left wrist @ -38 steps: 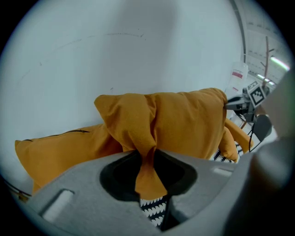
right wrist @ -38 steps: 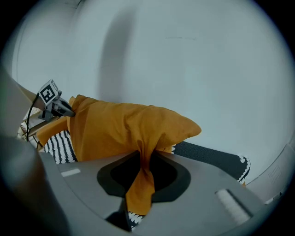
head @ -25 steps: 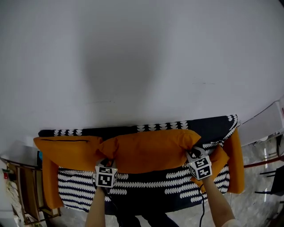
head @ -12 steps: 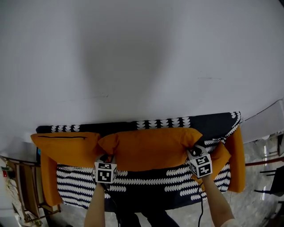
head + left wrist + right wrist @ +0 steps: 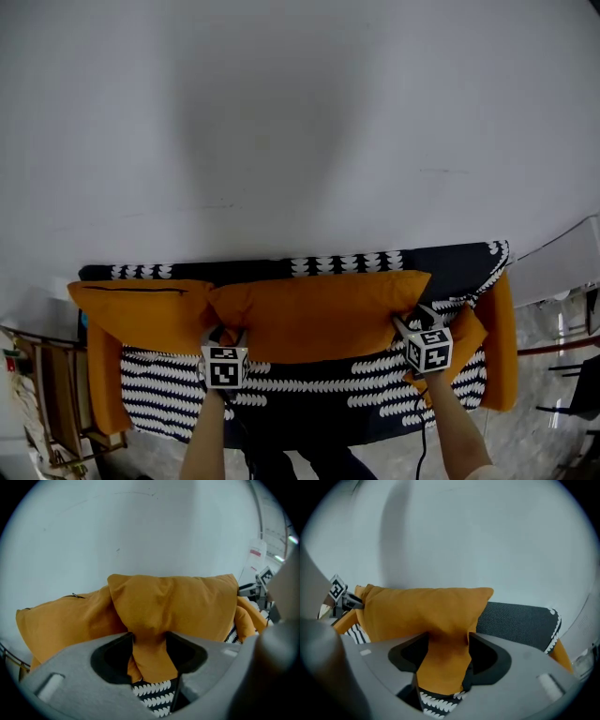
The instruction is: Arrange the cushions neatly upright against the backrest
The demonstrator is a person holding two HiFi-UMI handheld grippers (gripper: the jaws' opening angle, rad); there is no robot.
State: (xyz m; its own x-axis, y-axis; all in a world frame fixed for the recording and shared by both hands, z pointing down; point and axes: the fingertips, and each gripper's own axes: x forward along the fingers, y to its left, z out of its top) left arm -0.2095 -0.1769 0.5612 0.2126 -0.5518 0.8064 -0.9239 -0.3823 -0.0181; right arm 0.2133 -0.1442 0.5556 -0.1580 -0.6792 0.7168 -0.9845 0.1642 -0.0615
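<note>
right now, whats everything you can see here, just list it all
middle cushion: one, orange, upright along the sofa's back, a lower corner in each gripper
left cushion: one, orange, at the sofa's left end, touching the middle one
right cushion: one, orange, smaller, partly hidden behind the right gripper
sofa: one, orange, arms showing at both ends
throw: one, dark with white pattern, over seat and back
wall: white, behind the sofa
wooden furniture: brown, left of the sofa, kind unclear
floor: grey, at the right
left gripper: grey, jaws just been opening, cushion corner pinched between them
right gripper: the same, on the other corner
forearms: two, bottom edge
</note>
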